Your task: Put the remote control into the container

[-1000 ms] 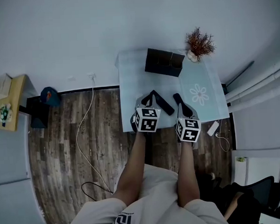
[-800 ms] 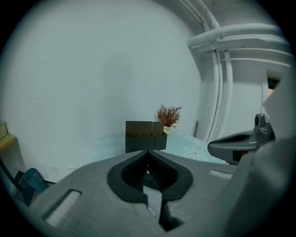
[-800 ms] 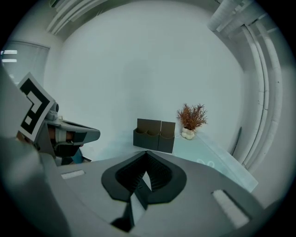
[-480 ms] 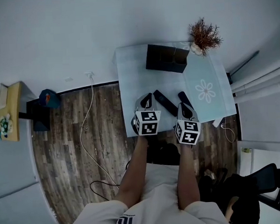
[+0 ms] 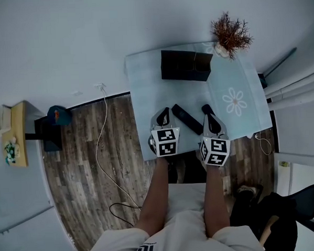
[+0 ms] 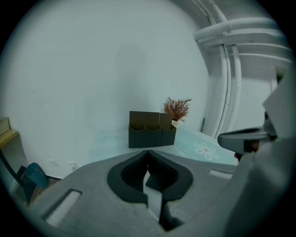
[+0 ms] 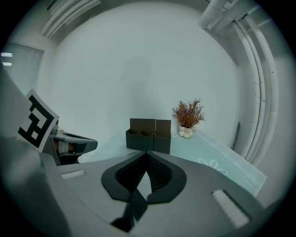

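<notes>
Pale bench (image 5: 144,86): the remote control (image 5: 187,119) lies near its front edge, apart from the container (image 5: 186,65) at the back; left hand-held gripper (image 6: 148,152) and right hand-held gripper (image 7: 147,153) (both clenched, empty) flank it, presumably readying a pickup

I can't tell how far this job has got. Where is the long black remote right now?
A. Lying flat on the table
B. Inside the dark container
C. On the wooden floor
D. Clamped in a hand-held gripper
A: the remote lies flat on the pale blue table, short of the dark container at the far edge.
</notes>
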`<act>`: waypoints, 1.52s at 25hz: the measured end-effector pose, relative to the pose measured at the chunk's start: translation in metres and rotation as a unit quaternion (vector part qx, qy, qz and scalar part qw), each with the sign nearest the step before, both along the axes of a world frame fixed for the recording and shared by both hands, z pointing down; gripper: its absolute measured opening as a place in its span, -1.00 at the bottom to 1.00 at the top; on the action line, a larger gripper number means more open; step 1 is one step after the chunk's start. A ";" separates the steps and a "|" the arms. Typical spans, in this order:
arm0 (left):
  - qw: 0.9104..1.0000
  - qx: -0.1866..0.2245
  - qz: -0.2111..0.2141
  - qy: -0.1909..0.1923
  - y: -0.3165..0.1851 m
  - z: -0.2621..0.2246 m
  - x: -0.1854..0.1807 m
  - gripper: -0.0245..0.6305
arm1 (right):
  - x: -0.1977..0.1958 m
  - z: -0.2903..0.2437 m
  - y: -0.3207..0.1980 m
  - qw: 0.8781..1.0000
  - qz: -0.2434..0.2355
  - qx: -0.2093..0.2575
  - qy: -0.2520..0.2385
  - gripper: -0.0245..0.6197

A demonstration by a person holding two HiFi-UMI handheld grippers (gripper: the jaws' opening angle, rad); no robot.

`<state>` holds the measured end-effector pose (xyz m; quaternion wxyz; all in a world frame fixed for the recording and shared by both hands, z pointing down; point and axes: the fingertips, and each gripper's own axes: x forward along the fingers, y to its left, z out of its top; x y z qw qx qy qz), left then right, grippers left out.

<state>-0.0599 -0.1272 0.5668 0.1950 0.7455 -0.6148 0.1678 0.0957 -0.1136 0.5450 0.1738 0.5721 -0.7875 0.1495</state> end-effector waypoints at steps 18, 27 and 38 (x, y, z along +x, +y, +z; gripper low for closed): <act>0.992 -0.078 -0.096 -0.027 -0.075 0.036 -0.025 -0.91 | -0.015 0.017 -0.109 0.998 -0.053 -0.039 -0.001 -0.92; 0.967 -0.180 -0.178 -0.034 -0.032 0.101 -0.051 -0.32 | -0.060 0.060 -0.109 0.988 -0.127 -0.087 0.002 -0.92; 0.942 -0.258 -0.216 0.009 -0.003 0.148 -0.047 -0.11 | -0.055 0.075 -0.100 0.982 -0.160 -0.098 0.016 -0.92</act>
